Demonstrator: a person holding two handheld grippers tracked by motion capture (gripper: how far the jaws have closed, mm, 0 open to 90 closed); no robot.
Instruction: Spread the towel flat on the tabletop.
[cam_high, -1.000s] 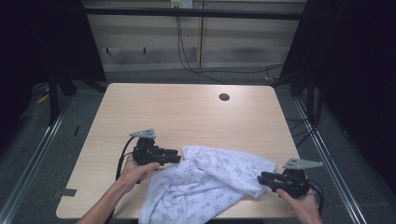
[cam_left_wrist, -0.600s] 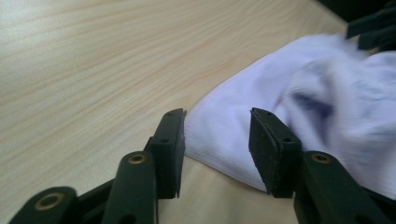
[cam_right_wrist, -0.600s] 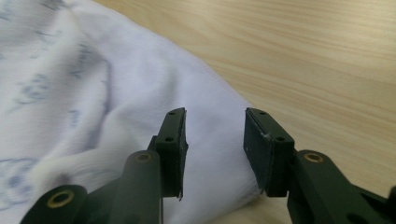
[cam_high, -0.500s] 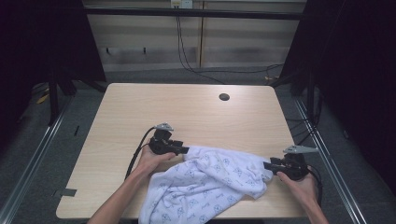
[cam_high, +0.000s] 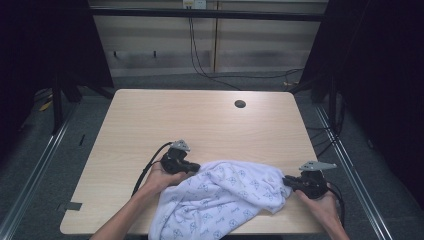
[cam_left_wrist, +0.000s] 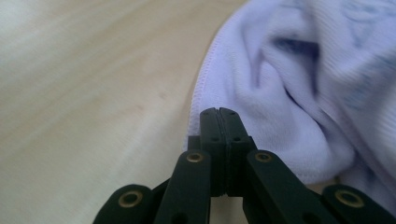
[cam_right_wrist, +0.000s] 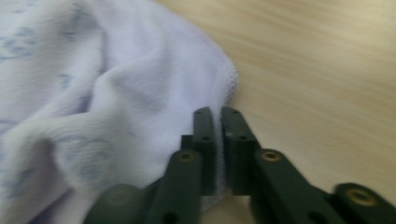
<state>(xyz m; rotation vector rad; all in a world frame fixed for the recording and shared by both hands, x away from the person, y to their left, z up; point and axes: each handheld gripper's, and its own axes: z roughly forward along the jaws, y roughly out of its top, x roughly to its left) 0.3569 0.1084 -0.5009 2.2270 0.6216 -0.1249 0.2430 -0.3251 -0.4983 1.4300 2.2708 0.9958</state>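
Tabletop (cam_high: 200, 120) beyond the white patterned cloth (cam_high: 225, 195) is bare wood: free passage across the whole far half, w/ just a small round dark grommet hole (cam_high: 240, 104) flush near the far edge, right of centre. Cloth lies bunched along the near edge, between left gripper (cam_high: 192, 167) and right gripper (cam_high: 287, 182), so straight path between them is blocked by the fabric heap. Left of cloth, wood is open to the table's left edge, except the black cable (cam_high: 147, 167) looping by the left hand. Right of cloth, only a narrow strip remains before the table's right edge.
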